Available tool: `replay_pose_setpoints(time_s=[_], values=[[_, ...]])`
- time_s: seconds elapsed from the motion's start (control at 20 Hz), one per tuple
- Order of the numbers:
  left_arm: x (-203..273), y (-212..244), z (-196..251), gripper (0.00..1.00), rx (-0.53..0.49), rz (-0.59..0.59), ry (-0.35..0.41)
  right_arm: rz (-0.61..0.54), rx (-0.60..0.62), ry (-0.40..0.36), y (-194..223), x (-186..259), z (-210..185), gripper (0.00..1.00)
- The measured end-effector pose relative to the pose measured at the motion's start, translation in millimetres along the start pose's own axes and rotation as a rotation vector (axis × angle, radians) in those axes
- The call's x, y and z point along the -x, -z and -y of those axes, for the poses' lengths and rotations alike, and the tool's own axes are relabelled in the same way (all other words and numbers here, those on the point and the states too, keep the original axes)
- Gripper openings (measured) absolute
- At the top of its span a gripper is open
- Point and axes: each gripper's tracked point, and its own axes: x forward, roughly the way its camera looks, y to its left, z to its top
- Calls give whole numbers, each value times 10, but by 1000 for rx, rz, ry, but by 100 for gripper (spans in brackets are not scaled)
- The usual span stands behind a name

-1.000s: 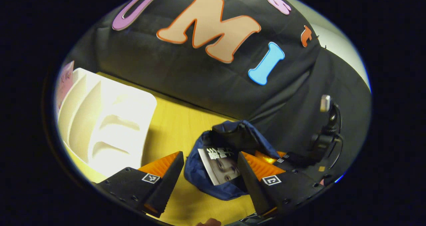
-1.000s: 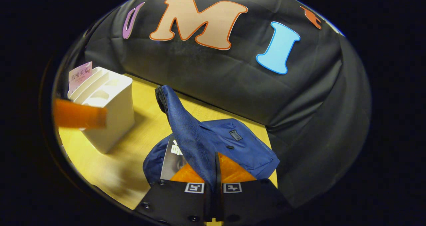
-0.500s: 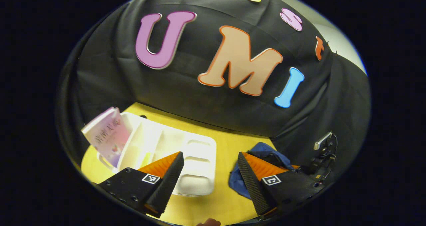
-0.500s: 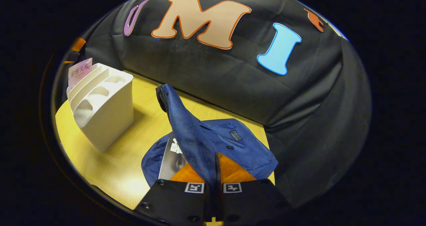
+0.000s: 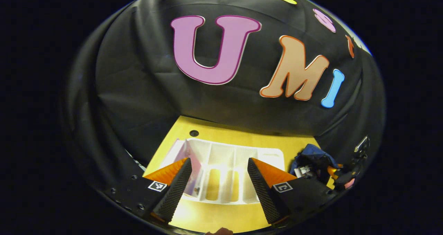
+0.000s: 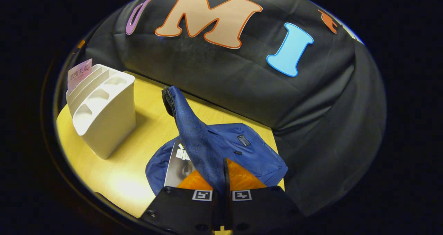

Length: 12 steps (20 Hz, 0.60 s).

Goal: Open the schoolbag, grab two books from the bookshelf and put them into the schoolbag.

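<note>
Left gripper (image 5: 218,184), seen at the bottom of the left gripper view, was spread wide and empty, its two fingers framing the white bookshelf (image 5: 225,159) at lower centre of that frame. Right gripper (image 6: 225,179), at the bottom of the right gripper view, was clamped on the raised flap (image 6: 188,124) of the blue schoolbag (image 6: 252,152), holding the bag's mouth open on the yellow table (image 6: 121,172). One book with a grey cover (image 6: 178,162) already lay inside the opening, just left of the flap, so the step in hand looked to be fetching the second book. That pink book (image 6: 79,74) stood in the rearmost slot of the bookshelf, at the upper left of the right gripper view; in the left gripper view it sat at the shelf's left end, just above the left finger. The next move likely called for shifting the left gripper over to that end slot and pinching the book's upper edge. The shelf's dividers and outer wall hemmed the book in closely, leaving little room for the fingers. A round hole (image 5: 194,133) in the table lay behind the shelf, out of the way.
</note>
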Motion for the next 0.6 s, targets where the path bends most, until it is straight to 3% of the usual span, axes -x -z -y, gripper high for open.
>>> replay_pose_setpoints(time_s=[0.15,0.6], values=[[-238,61,-334,95,-47,-82,-20,-6,1,13,-23,-3,-31,7],[-913,644,-922,92,3,-383,-16,-20,2,48,-26,-25,-85,7]])
